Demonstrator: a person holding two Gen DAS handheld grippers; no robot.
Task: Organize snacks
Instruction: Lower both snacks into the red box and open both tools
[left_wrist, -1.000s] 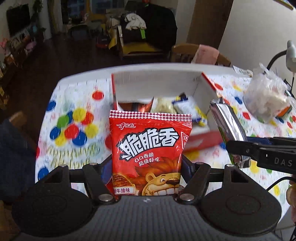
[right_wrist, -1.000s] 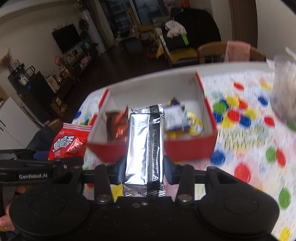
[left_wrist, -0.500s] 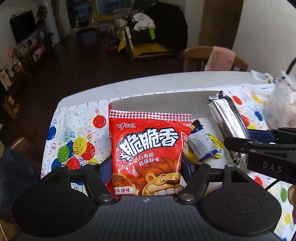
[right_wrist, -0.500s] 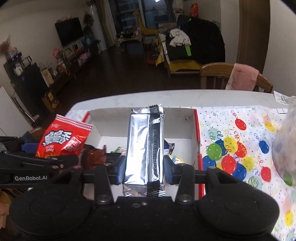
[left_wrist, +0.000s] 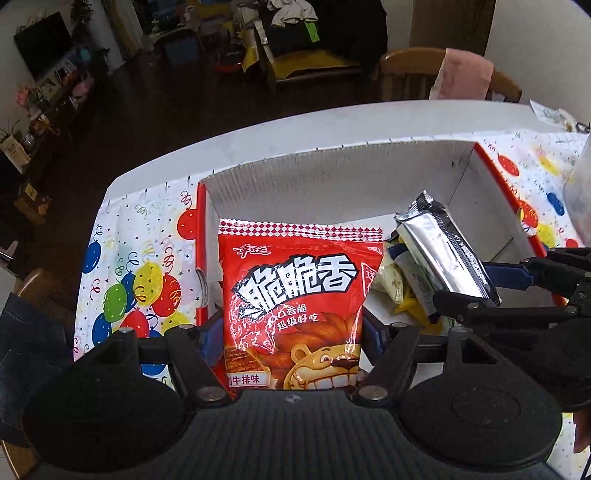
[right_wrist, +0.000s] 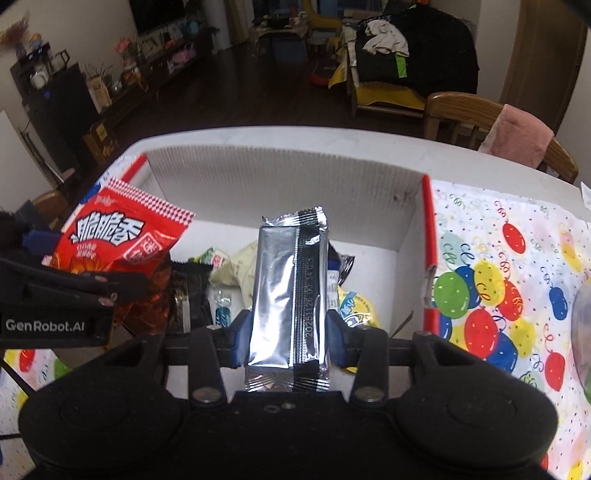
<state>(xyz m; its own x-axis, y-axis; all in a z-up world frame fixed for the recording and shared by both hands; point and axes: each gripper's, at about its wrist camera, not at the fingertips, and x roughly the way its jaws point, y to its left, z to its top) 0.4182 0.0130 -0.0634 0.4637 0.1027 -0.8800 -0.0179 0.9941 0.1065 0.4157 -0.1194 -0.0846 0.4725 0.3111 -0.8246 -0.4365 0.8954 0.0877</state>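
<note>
My left gripper (left_wrist: 291, 332) is shut on a red snack bag with a lion (left_wrist: 295, 306), held upright over the left part of the white cardboard box with red sides (left_wrist: 332, 173). My right gripper (right_wrist: 290, 332) is shut on a silver foil packet (right_wrist: 288, 295), held upright over the middle of the same box (right_wrist: 280, 177). Each view shows the other gripper's load: the silver packet (left_wrist: 443, 254) at the right, the red bag (right_wrist: 118, 236) at the left. Several small wrapped snacks (right_wrist: 229, 269) lie on the box floor below.
The box stands on a table with a balloon-print cloth (right_wrist: 498, 280). A clear plastic bag (left_wrist: 580, 199) sits at the right edge. A wooden chair with a pink cloth (right_wrist: 517, 136) stands behind the table, the dark living room beyond.
Both grippers moved forward and down over the box with their packets still held. The box interior now fills both views and the near red wall has passed beneath.
</note>
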